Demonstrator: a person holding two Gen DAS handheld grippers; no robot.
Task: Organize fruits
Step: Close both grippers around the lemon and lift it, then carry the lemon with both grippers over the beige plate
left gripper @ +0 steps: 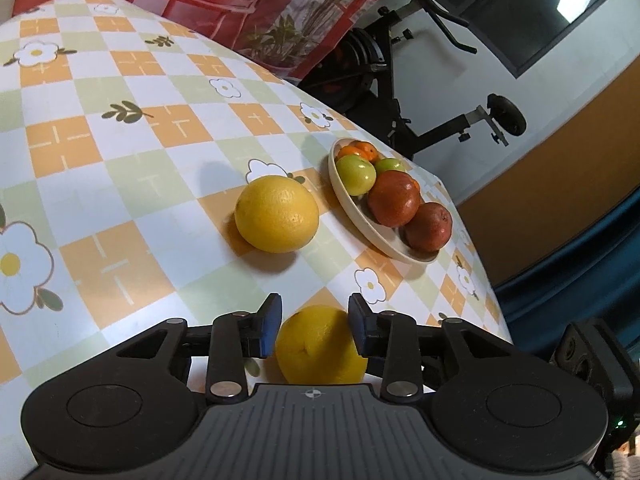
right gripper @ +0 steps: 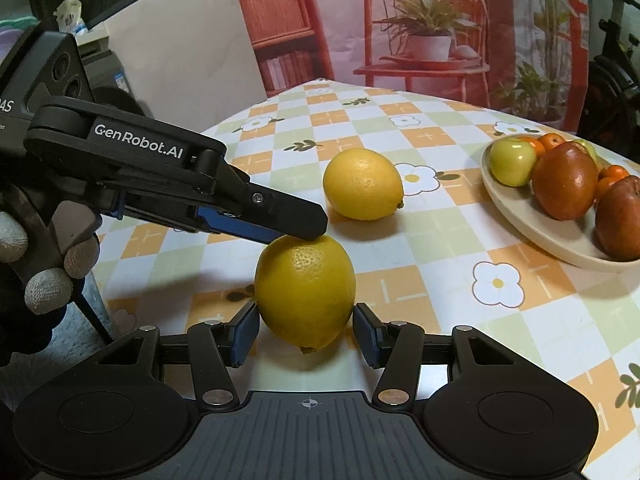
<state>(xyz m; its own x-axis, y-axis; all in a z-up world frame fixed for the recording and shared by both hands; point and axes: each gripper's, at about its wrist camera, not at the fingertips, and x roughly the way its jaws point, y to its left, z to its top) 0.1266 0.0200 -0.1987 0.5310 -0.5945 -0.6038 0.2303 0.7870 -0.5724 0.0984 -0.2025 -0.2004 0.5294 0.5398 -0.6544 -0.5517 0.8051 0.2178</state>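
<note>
Two yellow lemons lie on the checked tablecloth. The near lemon (left gripper: pixel 320 346) (right gripper: pixel 305 290) sits between the open fingers of both grippers. My left gripper (left gripper: pixel 315 324) comes down over it from above; in the right wrist view its fingertips (right gripper: pixel 298 222) touch the lemon's top. My right gripper (right gripper: pixel 306 330) is open around the same lemon at table level, with small gaps on both sides. The far lemon (left gripper: pixel 277 219) (right gripper: pixel 363 184) lies free beyond. A cream plate (left gripper: pixel 370 224) (right gripper: pixel 532 224) holds green, red-brown and small orange fruits.
The flowered tablecloth (left gripper: pixel 120 152) covers the table; its right edge (left gripper: pixel 480 248) runs just past the plate. An exercise bike (left gripper: pixel 400 92) stands beyond that edge. A printed backdrop (right gripper: pixel 420 32) hangs behind the table.
</note>
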